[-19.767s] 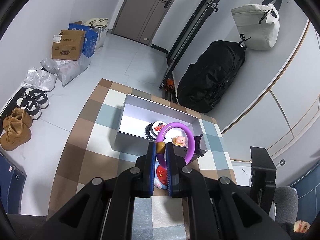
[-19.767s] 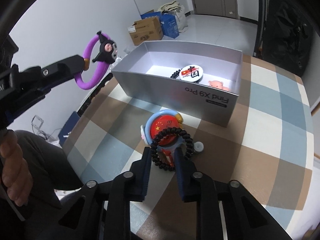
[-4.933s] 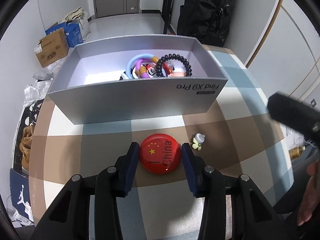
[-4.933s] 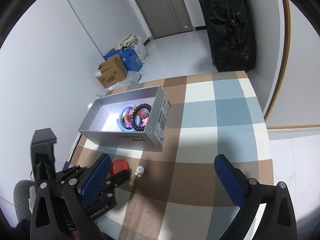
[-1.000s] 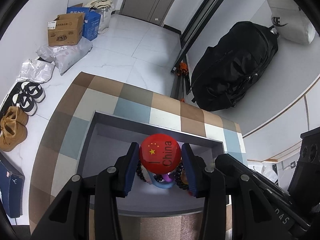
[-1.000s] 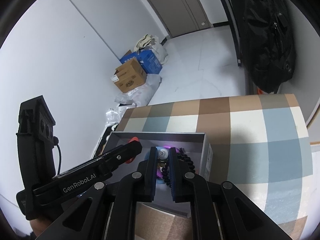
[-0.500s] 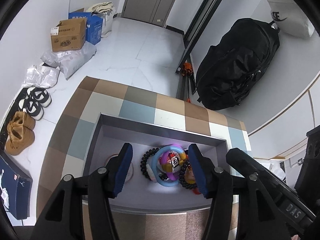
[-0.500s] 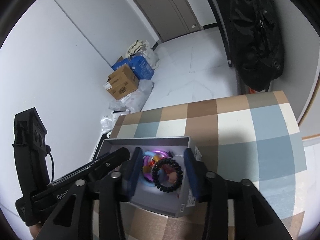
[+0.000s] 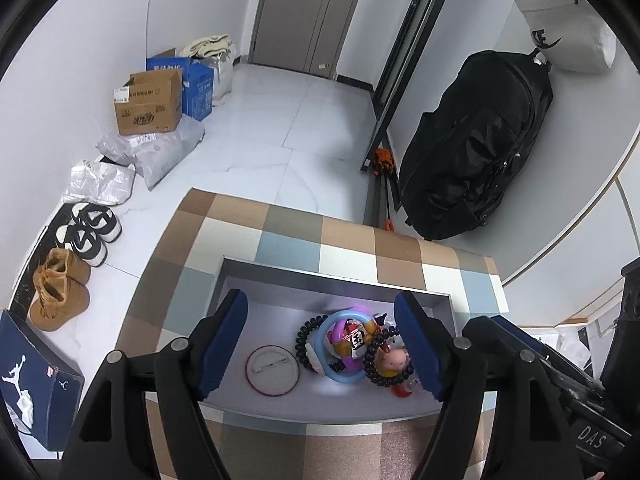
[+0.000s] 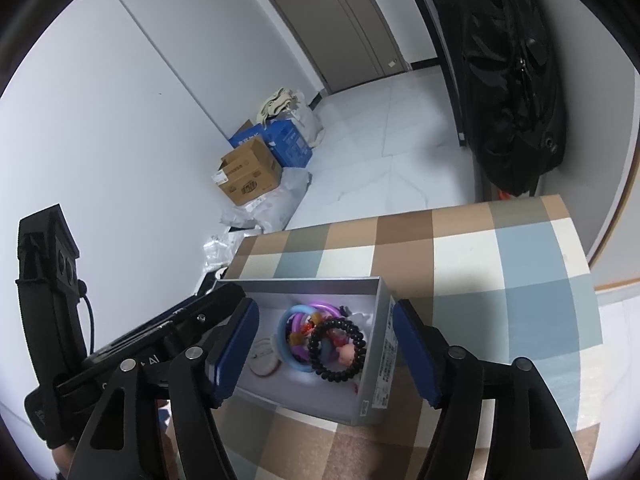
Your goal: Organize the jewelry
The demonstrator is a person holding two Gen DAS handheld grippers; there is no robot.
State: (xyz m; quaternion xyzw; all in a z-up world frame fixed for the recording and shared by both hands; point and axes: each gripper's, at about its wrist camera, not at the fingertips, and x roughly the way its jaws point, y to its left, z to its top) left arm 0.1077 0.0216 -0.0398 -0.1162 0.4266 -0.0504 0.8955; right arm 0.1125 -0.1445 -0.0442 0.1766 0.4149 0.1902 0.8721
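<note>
Landmark: grey box (image 9: 256,404) on the checked tablecloth (image 9: 288,240).

Left gripper (image 9: 320,342) hangs above the box's near wall, jaws wide apart, having just been opening; nothing between the pads. Below it, on the box floor, the round badge (image 9: 273,370) lies back side up, pin showing, left of centre in the box and clear of both fingers.

Right gripper (image 10: 324,350) also hangs over the box, jaws likewise spread and just been opening, nothing pinched. Its left finger (image 10: 234,350) sits over the box's left part; its right finger (image 10: 414,360) is outside the box's right end wall.

Right of the badge, inside the box, a pile: blue ring (image 9: 340,348), purple ring (image 10: 316,306) and black bead bracelet (image 10: 336,350), overlapping. A small pink pig figure (image 9: 394,360) lies inside the bracelet's loop. Pile is just beside the badge; touching or not, cannot tell.

Beyond the box: bare tablecloth up to the far table edge. Past that, white floor with a cardboard carton (image 9: 148,104) to the left and a black bag (image 9: 476,148) against the wall to the right.
</note>
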